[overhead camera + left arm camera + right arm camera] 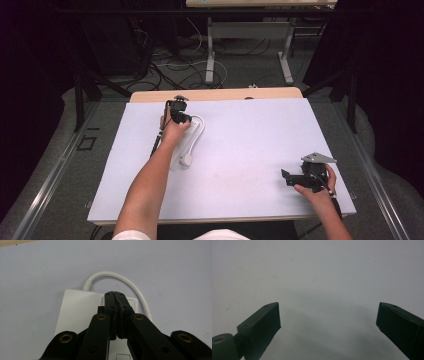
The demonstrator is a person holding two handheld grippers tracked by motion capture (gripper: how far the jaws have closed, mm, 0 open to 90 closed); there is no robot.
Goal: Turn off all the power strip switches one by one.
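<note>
Scene: you sit at a table (250,150) w/ a pale lavender top, one hand-held gripper in each hand, seen from above.
Power strip: white power strip (80,312) lies flat on the table's left-center, toward the far edge; its white cord (117,277) loops out of the far end and curves back along the side.
Left gripper: your left gripper (114,293) points down at the strip's far end. Its black jaws are pressed together, tip to tip, w/ nothing between them. From its own view the tips sit over a raised square on the strip, prob. the switch; whether they touch it, can't tell.
Right gripper: your right gripper (328,317) rests near the table's right-front corner, well apart from the strip. Its jaws stand spread wide over bare tabletop, holding nothing.
Step in hand: looks like you're using the closed left tips as a poker to press the strip's switch.
Next move: prob. a short, straight push down w/ the tips centered on the switch. Keep it gentle so the strip doesn't slide or tip; right gripper could steady the near end if needed.
</note>
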